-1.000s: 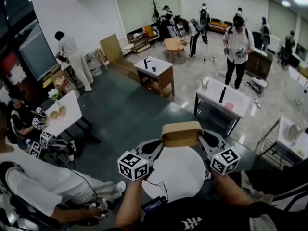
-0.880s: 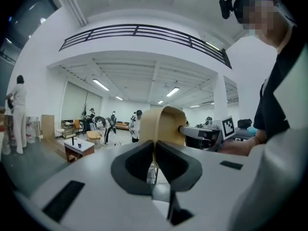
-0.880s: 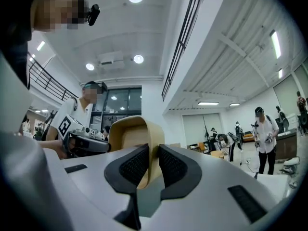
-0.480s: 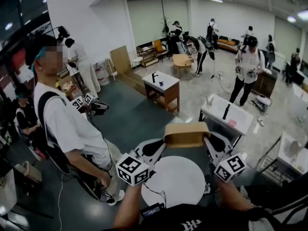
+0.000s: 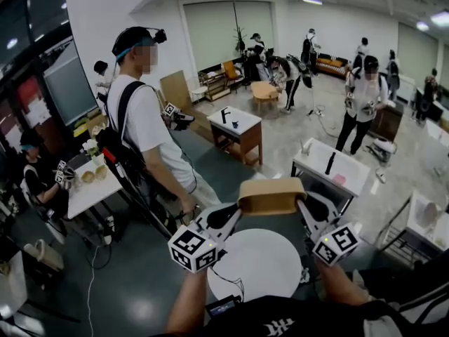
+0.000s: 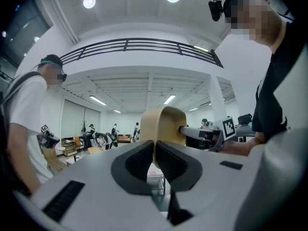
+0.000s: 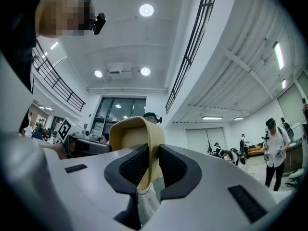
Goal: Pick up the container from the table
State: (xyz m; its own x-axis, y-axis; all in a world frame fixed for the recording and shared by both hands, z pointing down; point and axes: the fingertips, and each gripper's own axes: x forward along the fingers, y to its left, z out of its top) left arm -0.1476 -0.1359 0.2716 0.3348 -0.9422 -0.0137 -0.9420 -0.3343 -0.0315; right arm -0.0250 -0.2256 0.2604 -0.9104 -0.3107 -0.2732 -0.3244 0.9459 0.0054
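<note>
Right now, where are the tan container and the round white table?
tan container [image 5: 270,202], head view, on its front wall.
round white table [image 5: 266,258], head view, on the bare top.

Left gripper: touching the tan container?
Touching. In the left gripper view, the left gripper has its jaws pinched on the thin wall of the container, with no gap on either side.

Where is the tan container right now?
Head view, centre: the container is held above the round white table, the left gripper and right gripper pinching its two ends.
</note>
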